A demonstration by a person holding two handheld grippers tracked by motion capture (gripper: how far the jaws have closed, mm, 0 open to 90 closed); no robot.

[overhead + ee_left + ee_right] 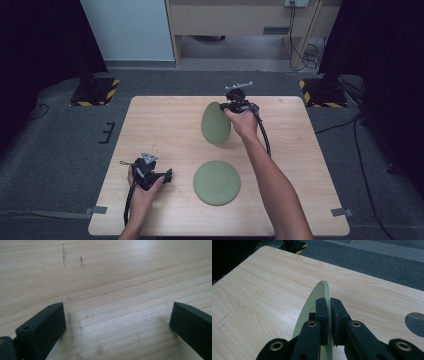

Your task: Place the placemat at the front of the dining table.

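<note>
My right gripper (231, 106) is shut on the rim of a green round plate (215, 124), which it holds on edge over the far middle of the wooden table (165, 125). In the right gripper view the two black jaws (329, 305) pinch the plate's pale green rim (325, 287). A second green plate (216, 182) lies flat near the table's front middle. My left gripper (168, 176) rests low at the front left, pointing toward that flat plate. Its jaws (117, 312) stand wide open over bare wood (112, 270) with nothing between them.
Grey carpet surrounds the table. Two black stands on hazard-striped bases (94, 92) sit on the floor beyond the far corners, and cables run at the far right. A round hole (415, 323) shows in the tabletop in the right gripper view.
</note>
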